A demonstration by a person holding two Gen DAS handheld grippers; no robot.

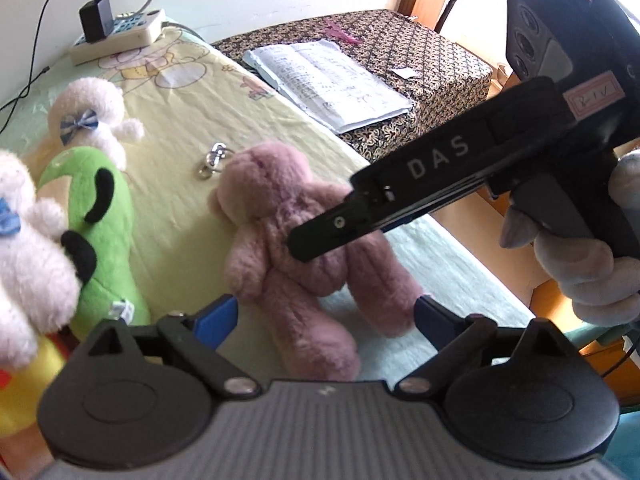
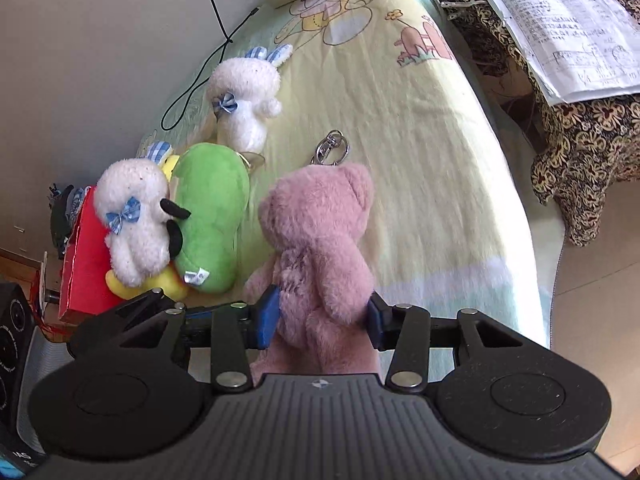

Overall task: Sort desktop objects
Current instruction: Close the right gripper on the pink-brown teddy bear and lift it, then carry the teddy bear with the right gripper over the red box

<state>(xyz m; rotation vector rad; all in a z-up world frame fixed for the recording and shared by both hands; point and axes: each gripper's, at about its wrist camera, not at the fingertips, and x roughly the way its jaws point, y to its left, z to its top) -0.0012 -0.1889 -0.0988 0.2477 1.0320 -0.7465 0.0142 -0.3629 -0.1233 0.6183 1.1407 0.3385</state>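
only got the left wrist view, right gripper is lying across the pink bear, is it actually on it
Observer: Yes. In the right wrist view the right gripper has a blue pad pressed into the fur on each side of the pink bear, low on its body.
Operator: whats left of the green toy, my view cuts off there
Observer: A red box sits at the edge, directly beside a white bunny that lies between it and the green toy.
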